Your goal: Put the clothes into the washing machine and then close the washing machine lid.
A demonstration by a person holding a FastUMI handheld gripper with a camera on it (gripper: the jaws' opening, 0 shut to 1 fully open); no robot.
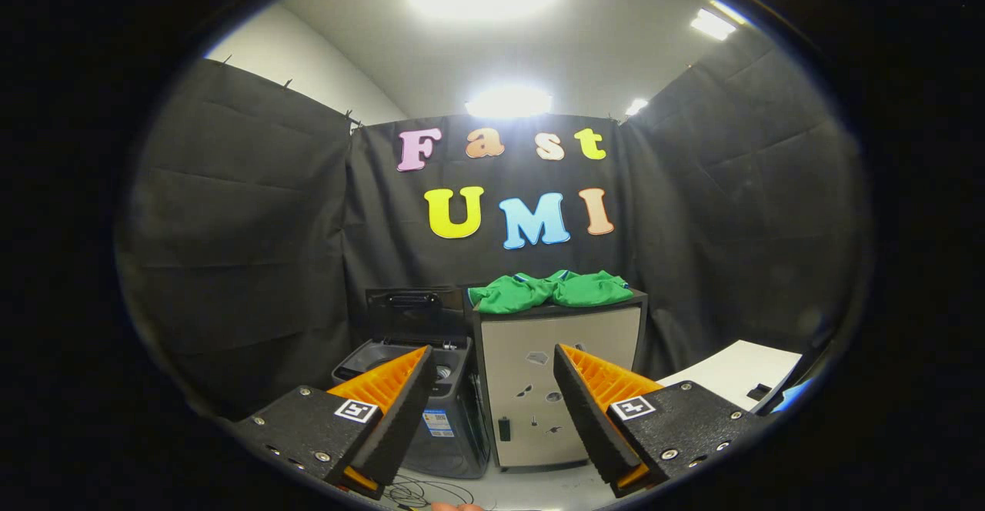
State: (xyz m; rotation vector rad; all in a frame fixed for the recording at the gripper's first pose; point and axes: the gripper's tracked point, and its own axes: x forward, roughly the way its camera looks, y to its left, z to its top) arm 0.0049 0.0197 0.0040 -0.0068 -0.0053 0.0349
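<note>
Green clothes (550, 290) lie crumpled on top of a pale cabinet (554, 388), well beyond my fingers. To the cabinet's left stands a small dark grey washing machine (439, 426), its lid (414, 312) raised upright at the back and its tub open. My gripper (492, 365) is open, with nothing between its orange-and-black fingers (392, 388). The left finger partly covers the washer's top. Both machine and cabinet are some way ahead of the fingertips.
Black cloth walls close in the booth behind and on both sides. A white table (739, 369) with a small black object juts in beyond the right finger. Cables (419, 489) lie on the pale floor in front of the washer.
</note>
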